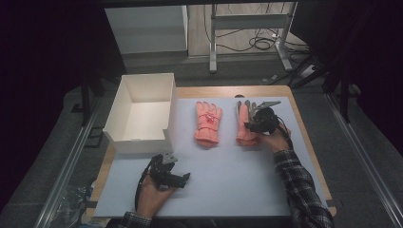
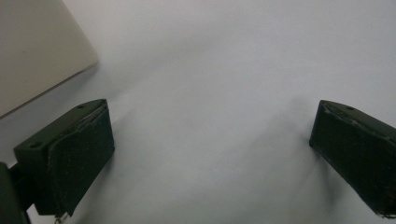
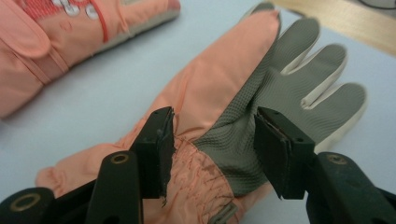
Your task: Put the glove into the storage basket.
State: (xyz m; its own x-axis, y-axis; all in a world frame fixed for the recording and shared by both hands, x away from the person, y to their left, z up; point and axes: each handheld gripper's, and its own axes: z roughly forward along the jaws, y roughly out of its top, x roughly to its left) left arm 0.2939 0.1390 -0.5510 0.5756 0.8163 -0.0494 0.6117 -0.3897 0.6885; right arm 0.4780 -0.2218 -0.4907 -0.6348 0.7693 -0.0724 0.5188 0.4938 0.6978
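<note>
Right tongs [image 3: 212,149] straddle my palm-up glove [image 3: 243,98], jaws parted, gripping nothing, poised to pinch; left tongs [image 2: 212,149] idle, wide, empty.

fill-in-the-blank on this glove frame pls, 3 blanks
1. The right gripper has its open jaws around the palm of the right-hand ____.
2. The white box stands to the ____ of the two gloves in the high view.
3. The left gripper is ____, with nothing between its jaws.

Missing words: glove; left; open
</note>
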